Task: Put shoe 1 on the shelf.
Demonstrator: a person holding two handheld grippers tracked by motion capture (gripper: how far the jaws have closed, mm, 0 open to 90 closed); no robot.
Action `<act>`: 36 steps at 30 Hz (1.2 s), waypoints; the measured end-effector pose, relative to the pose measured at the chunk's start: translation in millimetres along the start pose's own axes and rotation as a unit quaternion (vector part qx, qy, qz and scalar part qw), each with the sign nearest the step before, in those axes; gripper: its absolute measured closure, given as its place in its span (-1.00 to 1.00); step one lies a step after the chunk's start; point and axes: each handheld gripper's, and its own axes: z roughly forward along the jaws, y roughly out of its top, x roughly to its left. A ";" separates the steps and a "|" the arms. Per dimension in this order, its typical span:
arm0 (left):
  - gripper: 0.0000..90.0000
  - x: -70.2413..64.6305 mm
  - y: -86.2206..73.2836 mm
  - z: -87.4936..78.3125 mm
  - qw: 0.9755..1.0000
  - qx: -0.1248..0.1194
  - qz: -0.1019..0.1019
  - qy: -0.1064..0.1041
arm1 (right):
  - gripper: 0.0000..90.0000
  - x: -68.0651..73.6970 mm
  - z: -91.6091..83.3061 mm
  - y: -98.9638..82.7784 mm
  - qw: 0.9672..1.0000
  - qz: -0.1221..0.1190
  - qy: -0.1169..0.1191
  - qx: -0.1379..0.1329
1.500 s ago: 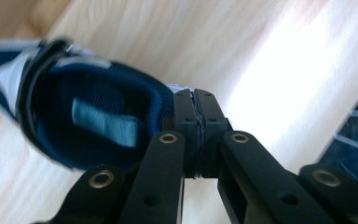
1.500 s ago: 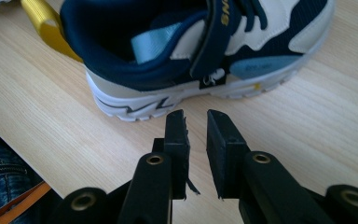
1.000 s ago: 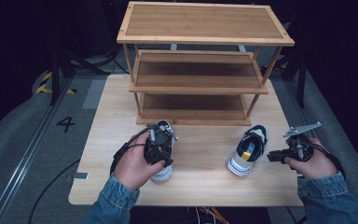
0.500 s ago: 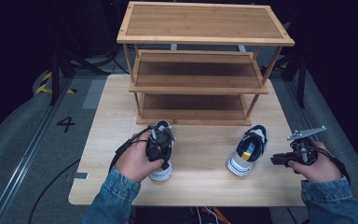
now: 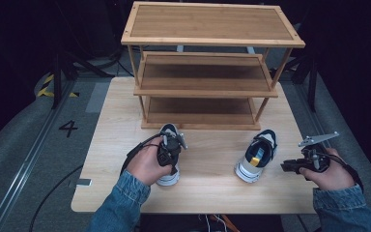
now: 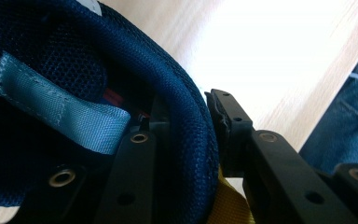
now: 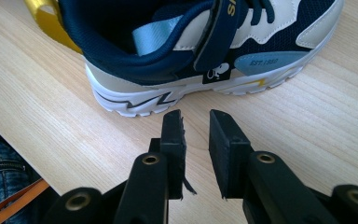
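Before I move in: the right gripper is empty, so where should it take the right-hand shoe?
Probably the padded heel collar of the right shoe, as the left gripper grips its shoe. The heel faces the right gripper, so come from the heel side, one jaw inside the opening, one outside.

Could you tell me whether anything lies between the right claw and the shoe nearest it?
Nothing visible does: bare table separates the right claw from the right shoe, whose white sole faces the slightly parted jaws.
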 end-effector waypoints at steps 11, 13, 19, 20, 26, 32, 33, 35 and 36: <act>0.60 -0.2 30.9 -23.4 0.998 -0.039 0.035 0.029 | 0.71 -2.1 -6.3 -13.9 1.000 0.018 -0.009 -0.003; 0.60 1.0 34.5 -23.3 0.998 -0.037 0.037 0.031 | 0.71 -2.2 -8.2 -17.3 1.000 0.022 -0.008 -0.004; 0.60 18.0 64.4 -19.4 0.997 -0.043 0.055 0.038 | 0.71 -6.2 -11.9 -30.5 0.999 0.035 -0.016 -0.002; 0.60 21.5 69.8 -19.0 0.997 -0.042 0.056 0.041 | 0.71 -6.3 -12.7 -32.5 0.999 0.038 -0.016 -0.001; 0.56 38.5 91.5 -13.6 0.995 -0.069 0.053 0.051 | 0.71 -8.0 -16.6 -41.0 0.999 0.045 -0.019 -0.002; 0.57 48.4 100.0 -3.5 0.993 -0.078 0.056 0.064 | 0.71 -7.9 -17.0 -41.7 0.999 0.047 -0.020 -0.003; 0.57 49.7 99.8 -1.9 0.994 -0.078 0.055 0.061 | 0.71 -8.0 -16.5 -41.3 0.999 0.045 -0.021 -0.003; 0.56 53.2 98.7 0.2 0.994 -0.076 0.056 0.060 | 0.71 -7.5 -15.2 -40.4 0.999 0.043 -0.021 -0.003; 0.56 54.5 97.6 3.1 0.994 -0.082 0.049 0.058 | 0.71 -6.8 -14.3 -39.5 0.999 0.041 -0.018 -0.001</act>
